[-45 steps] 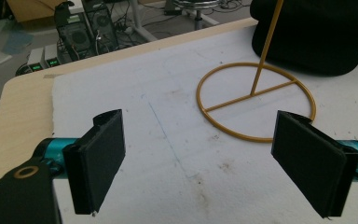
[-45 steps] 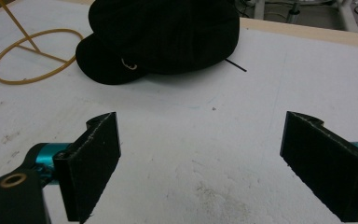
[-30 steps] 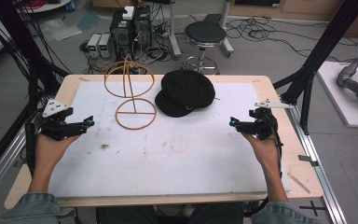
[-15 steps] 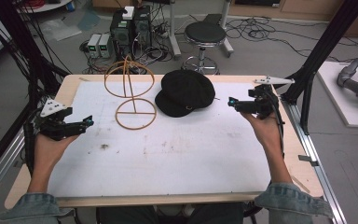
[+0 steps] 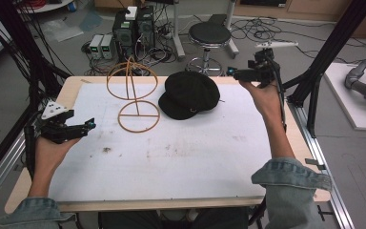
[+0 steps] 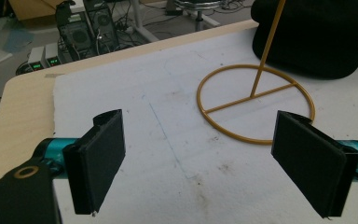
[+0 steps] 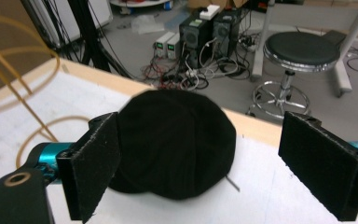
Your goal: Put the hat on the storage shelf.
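Nothing is gripped yet. The black cap (image 5: 189,94) lies flat on the white mat, just beside the gold wire stand (image 5: 132,90), not hung on it. The right gripper (image 5: 232,72) is aimed at it, jaws wide; the left gripper (image 5: 91,124) is parked near the stand, also wide. Grasp and placement remain.

No readable text, labels, brands or numbers anywhere. The black cap (image 6: 321,37) has a small pale emblem at its edge in the left gripper view, too small to make out. The boxes on the floor (image 7: 165,44) show small green lit spots, no legible digits. The computer towers (image 5: 133,28) carry no legible marking.
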A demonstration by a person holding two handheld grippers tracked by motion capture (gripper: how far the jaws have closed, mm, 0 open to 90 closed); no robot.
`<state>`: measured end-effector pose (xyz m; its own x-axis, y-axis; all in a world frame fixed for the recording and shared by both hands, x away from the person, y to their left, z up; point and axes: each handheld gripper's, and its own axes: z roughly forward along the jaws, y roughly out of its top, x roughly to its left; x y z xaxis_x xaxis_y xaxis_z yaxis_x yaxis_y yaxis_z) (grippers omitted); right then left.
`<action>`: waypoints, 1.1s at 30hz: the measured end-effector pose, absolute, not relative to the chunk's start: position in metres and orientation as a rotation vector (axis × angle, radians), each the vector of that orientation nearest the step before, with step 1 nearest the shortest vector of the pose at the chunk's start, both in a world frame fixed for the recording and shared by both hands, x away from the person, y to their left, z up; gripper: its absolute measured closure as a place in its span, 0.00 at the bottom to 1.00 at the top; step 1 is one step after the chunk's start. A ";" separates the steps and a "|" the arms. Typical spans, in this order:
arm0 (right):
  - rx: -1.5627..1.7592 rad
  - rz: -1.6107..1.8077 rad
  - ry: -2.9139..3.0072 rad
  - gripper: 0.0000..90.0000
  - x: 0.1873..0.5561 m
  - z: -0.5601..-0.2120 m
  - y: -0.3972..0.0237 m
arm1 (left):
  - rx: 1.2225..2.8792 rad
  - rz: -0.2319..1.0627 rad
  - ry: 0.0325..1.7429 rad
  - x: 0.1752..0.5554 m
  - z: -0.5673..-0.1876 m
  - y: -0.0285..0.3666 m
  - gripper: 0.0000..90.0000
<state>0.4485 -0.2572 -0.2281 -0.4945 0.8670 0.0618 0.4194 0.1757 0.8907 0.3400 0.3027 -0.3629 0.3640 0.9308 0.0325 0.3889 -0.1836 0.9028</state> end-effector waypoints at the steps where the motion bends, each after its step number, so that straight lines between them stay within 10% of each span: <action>1: 1.204 1.297 1.986 0.15 0.452 -0.223 -0.255 | 1.749 0.777 1.168 0.340 -0.363 0.302 0.20; 12: 1.166 1.382 1.927 0.15 0.481 -0.204 -0.231 | 1.755 0.766 1.161 0.340 -0.363 0.301 0.20; 33: 1.305 1.485 1.888 0.15 0.554 -0.280 -0.196 | 1.753 0.759 1.136 0.337 -0.362 0.299 0.20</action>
<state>0.5536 -0.1959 -0.2804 -0.4810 0.8478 0.2234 0.4165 -0.0033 0.9091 0.3370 0.2990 -0.3619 0.3931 0.9191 0.0268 0.3758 -0.1871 0.9076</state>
